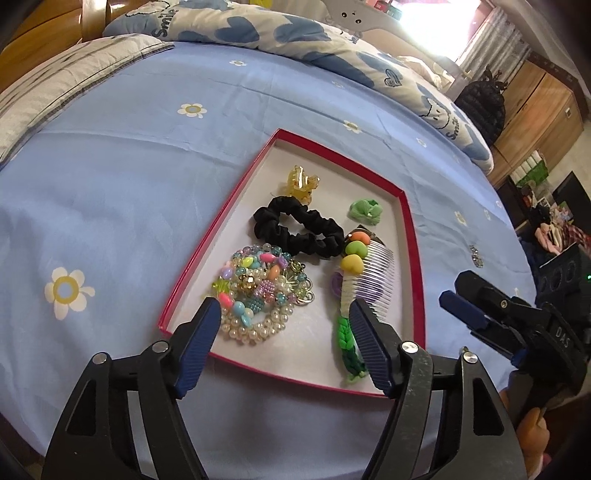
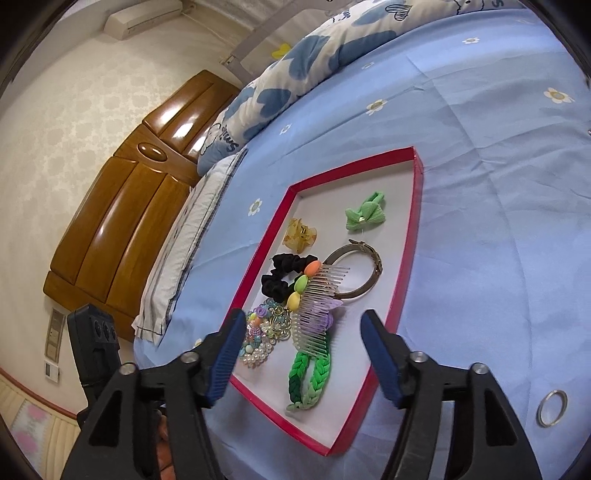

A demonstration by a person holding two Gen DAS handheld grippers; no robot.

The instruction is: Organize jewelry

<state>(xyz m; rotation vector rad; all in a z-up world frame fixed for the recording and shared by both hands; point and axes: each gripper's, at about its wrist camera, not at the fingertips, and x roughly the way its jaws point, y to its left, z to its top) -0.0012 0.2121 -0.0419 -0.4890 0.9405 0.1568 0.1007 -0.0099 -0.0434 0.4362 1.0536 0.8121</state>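
A shallow red-rimmed box (image 1: 221, 236) (image 2: 406, 258) lies on the blue flowered bed sheet. Inside it are a heap of pearl and bead bracelets (image 1: 258, 291) (image 2: 258, 339), a black scrunchie (image 1: 299, 229), a yellow claw clip (image 1: 301, 182), a green bow (image 2: 365, 216), a comb with heart beads (image 1: 373, 273) (image 2: 317, 310), a green braided band (image 2: 310, 376) and a metal bangle (image 2: 369, 273). My left gripper (image 1: 284, 308) hangs open over the box's near end, above the bracelets, holding nothing. My right gripper (image 2: 303, 318) (image 1: 456, 288) is open and empty above the comb and braid.
A silver ring (image 2: 552, 408) lies on the sheet right of the box, and a small sparkly piece (image 1: 476, 254) lies further off. A heart-print quilt (image 1: 258, 33) and a striped pillow (image 2: 192, 236) lie at the head of the bed by the wooden headboard (image 2: 122, 206).
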